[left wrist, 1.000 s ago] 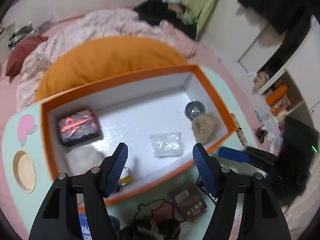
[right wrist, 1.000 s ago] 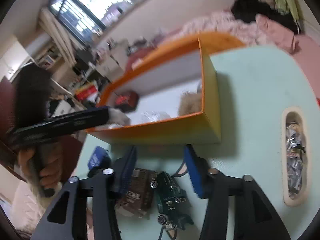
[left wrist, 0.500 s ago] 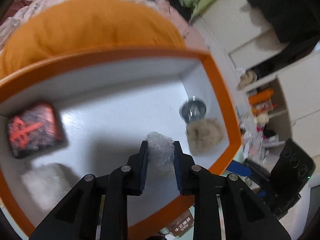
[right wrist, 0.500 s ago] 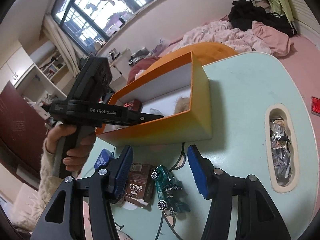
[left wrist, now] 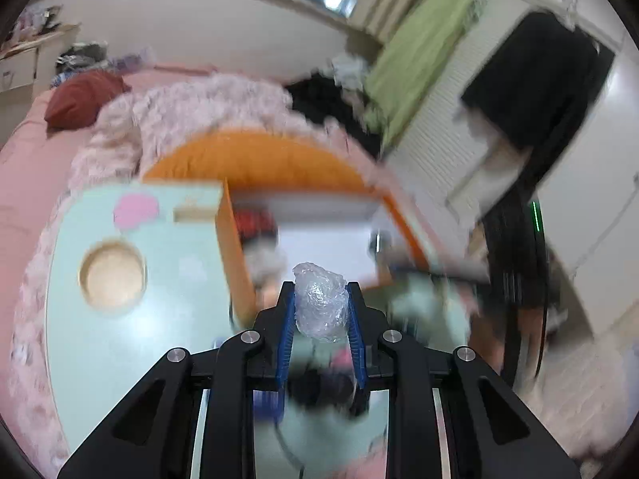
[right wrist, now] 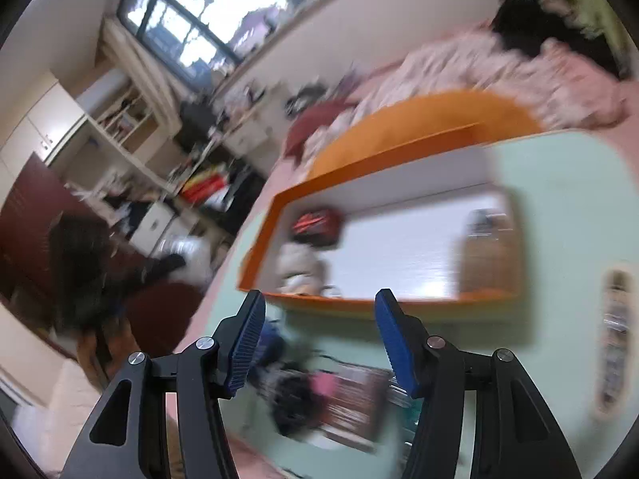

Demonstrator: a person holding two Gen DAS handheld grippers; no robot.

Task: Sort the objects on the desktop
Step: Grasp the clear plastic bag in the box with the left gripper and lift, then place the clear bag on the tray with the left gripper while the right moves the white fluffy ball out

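My left gripper (left wrist: 320, 311) is shut on a crumpled clear plastic bag (left wrist: 319, 303), held up in the air in front of the orange box (left wrist: 231, 255). The picture is blurred by motion. In the right wrist view the orange box (right wrist: 259, 239) lies on the pale green table (right wrist: 559, 207) with a dark red-patterned pouch (right wrist: 317, 225), a white fluffy thing (right wrist: 297, 265) and a tan fluffy thing (right wrist: 485, 259) inside. My right gripper (right wrist: 319, 339) stands open above the table's near side, nothing between its fingers. Below it lie a brown packet (right wrist: 351, 403) and dark small items (right wrist: 291, 399).
The table has a round wooden recess (left wrist: 112, 275) and a pink patch (left wrist: 135, 209) at its left, and a long recess (right wrist: 615, 339) with wrapped items at its right. A bed with pink bedding (left wrist: 179, 111) and an orange cushion (left wrist: 255, 159) lies beyond. A person's dark sleeve (right wrist: 100, 279) shows at left.
My left gripper closed on the clear plastic bag inside the box, then lifted it out and drew back. The right gripper rose a little; the box now looks farther below it.
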